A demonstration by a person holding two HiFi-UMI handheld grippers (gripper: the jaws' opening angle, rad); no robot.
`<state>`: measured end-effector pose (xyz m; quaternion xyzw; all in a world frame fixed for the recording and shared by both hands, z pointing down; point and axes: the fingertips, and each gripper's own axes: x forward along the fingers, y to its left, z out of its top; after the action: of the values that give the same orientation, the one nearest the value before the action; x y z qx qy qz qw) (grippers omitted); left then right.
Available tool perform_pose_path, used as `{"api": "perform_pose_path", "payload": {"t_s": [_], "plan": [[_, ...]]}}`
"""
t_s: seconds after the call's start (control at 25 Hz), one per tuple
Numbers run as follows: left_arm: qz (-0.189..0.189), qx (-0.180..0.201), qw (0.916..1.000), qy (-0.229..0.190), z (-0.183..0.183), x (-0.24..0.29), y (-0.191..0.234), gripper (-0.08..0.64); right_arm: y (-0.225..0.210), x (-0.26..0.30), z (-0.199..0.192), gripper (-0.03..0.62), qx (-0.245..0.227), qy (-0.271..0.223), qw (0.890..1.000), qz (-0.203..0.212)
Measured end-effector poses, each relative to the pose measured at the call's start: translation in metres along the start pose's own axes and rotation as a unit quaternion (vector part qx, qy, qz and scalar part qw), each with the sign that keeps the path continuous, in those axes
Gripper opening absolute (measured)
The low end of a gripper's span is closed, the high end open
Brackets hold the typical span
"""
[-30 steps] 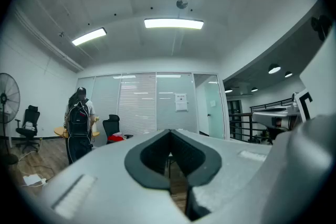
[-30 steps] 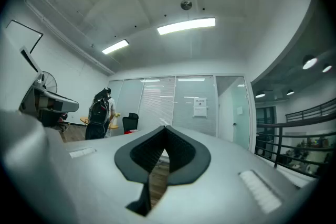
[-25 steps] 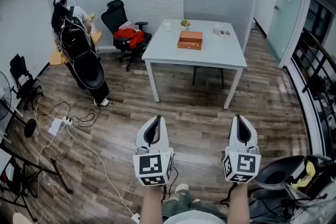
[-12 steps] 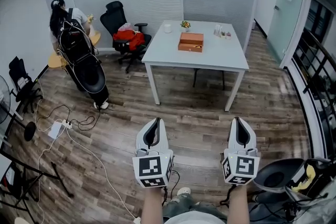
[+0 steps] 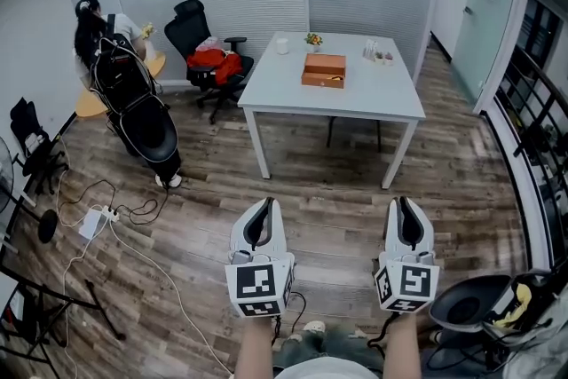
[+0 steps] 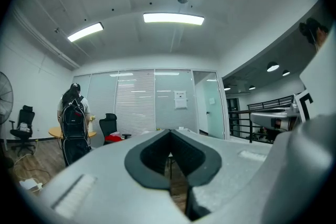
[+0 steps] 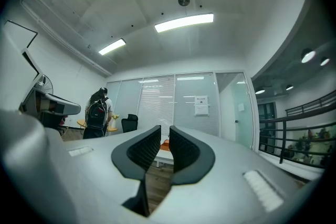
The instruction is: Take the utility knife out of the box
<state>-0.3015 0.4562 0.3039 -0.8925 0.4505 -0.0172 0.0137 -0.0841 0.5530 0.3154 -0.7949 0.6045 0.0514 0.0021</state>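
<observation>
Barely nearer, the box [image 5: 322, 68] on the far bench [image 5: 355, 98] remains unreached; left gripper [image 5: 263, 209] jaws closed, right gripper [image 5: 402, 207] narrowly parted.

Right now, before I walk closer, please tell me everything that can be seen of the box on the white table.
The box is rectangular and low, orange-brown, and looks like wood. It lies flat on the white table, near the middle of the top, slightly toward the far side. Its lid appears closed. A small yellowish detail shows at its near edge, too small to identify. Only the table touches it; the little items at the far edge stand apart from it.
</observation>
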Motion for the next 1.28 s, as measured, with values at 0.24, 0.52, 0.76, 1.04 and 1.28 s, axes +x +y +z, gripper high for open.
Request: {"api": "perform_pose_path", "payload": {"t_s": [0.24,0.52,0.76,1.04,1.28], "plan": [[-0.010,-0.001,0.9999,0.009,-0.007,0.015,0.005,0.000,0.011,0.012,-0.008,0.162,0.002,0.012,1.000,0.011],[-0.016,-0.007,0.9996,0.024,-0.023,0.039,0.004,0.000,0.005,0.033,-0.022,0.301,0.006,0.020,1.000,0.020],[0.001,-0.012,0.9994,0.032,-0.029,0.079,0.011,0.000,-0.009,0.077,-0.028,0.350,0.007,0.018,0.999,0.032],[0.030,-0.015,0.9989,0.032,-0.030,0.147,0.025,0.000,-0.025,0.156,-0.037,0.355,0.011,0.015,0.998,0.054],[0.051,-0.024,0.9980,0.030,-0.022,0.209,0.033,0.000,-0.049,0.227,-0.036,0.350,0.015,0.011,0.998,0.063]]}}
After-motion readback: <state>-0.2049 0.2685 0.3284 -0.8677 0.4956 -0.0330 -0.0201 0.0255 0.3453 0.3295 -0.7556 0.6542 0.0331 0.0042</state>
